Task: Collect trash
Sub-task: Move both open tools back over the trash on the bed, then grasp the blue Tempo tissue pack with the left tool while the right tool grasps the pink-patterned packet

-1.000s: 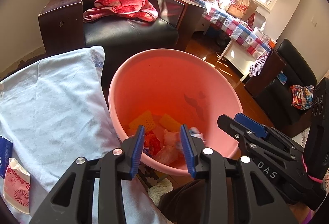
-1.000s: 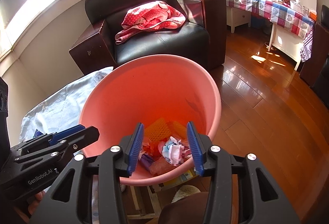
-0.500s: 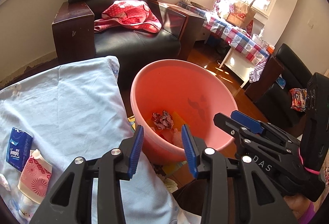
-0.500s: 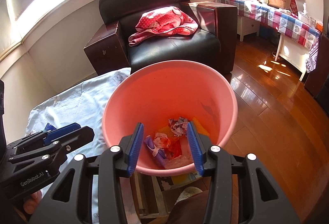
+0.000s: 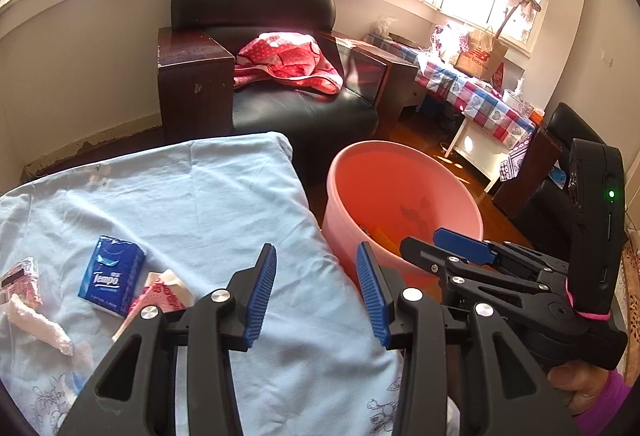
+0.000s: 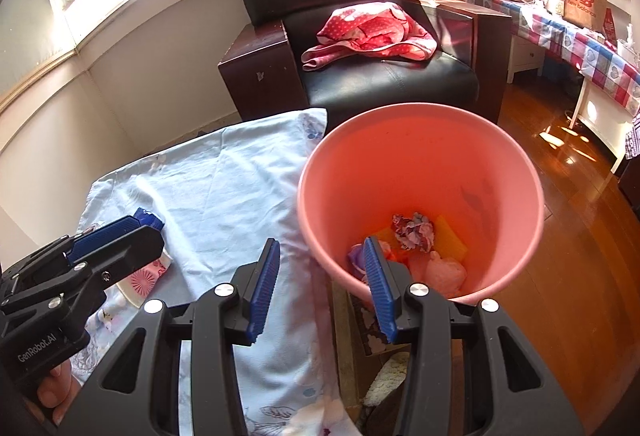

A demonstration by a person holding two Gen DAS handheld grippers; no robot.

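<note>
Crumpled trash (image 6: 414, 232) lies at the bottom of the pink bucket (image 6: 516, 172) in the right half of the frame, beside the blue-sheeted counter (image 5: 224, 204) carrying a Tempo tissue pack (image 5: 111, 270), while left claw (image 5: 316, 294) and right claw (image 6: 322, 286) gape apart, empty.

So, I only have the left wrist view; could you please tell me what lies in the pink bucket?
Observer: A crumpled patterned wrapper lies on top in the pink bucket, over yellow pieces, with a pink wad nearer.
Operator: Thank you; is the right claw carrying anything?
Observer: No, the right claw is open and empty, its fingers straddling the bucket's near rim.
</note>
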